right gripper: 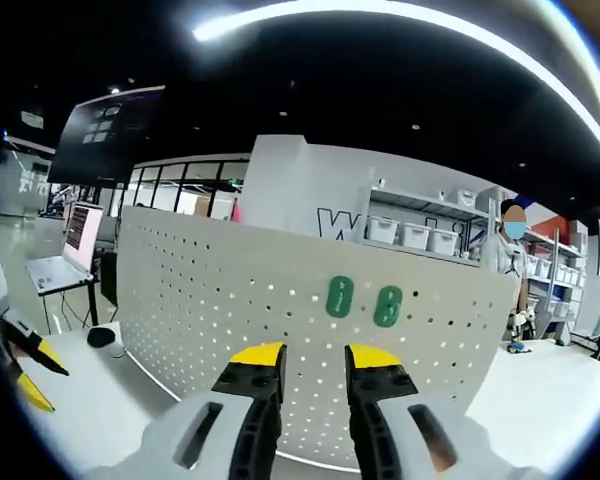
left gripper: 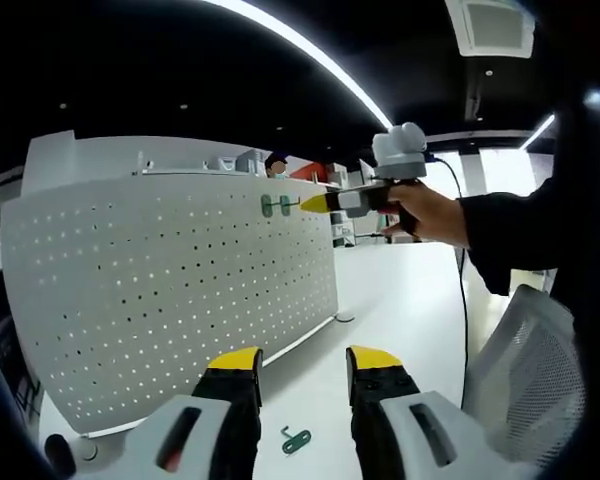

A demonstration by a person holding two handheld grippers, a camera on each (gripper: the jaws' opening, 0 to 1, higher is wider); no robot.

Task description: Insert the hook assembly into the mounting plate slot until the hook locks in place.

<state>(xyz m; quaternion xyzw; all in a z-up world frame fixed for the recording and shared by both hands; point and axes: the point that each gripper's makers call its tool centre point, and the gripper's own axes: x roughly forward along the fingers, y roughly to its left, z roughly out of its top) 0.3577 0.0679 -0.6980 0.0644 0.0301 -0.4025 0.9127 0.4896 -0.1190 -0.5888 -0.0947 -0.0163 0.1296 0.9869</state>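
Left gripper (left gripper: pixel 303 362): jaws apart, nothing between them; rises from the bottom centre of the left gripper view.
Right gripper (right gripper: pixel 315 356): jaws parted by a narrow gap, empty; bottom centre of the right gripper view. Seen from the left gripper view it sits upper right (left gripper: pixel 318 203), yellow tips aimed at the board, a hand (left gripper: pixel 427 212) around its grip.
Loose hook (left gripper: pixel 296 439): small green piece flat on the white table (left gripper: pixel 410 290), low in the left gripper view, between the left jaws and just beyond their bases. Long axis runs diagonally, lower left to upper right.
Mounted hooks: two green ovals (right gripper: pixel 339 297) and (right gripper: pixel 387 306) side by side, upright on the pegboard; the pair also shows near the board's top edge (left gripper: pixel 274 206).
Pegboard (right gripper: pixel 200 290): white perforated mounting plate standing upright on the table, curved by the lens.
Key relation: loose hook lies directly below and ahead of the left gripper, so left is clearly nearer; right gripper is up at the board, tips just beside the mounted pair, well apart from the loose hook.
Step, my read: left needs to drop and close across the hook's short side; whether more hooks must go in, cannot tell.
Containers: white bins on the shelving (right gripper: pixel 415 236) behind the board, contents not readable.
Background: laptop (right gripper: pixel 68 245) at left edge, standing person by the shelves.
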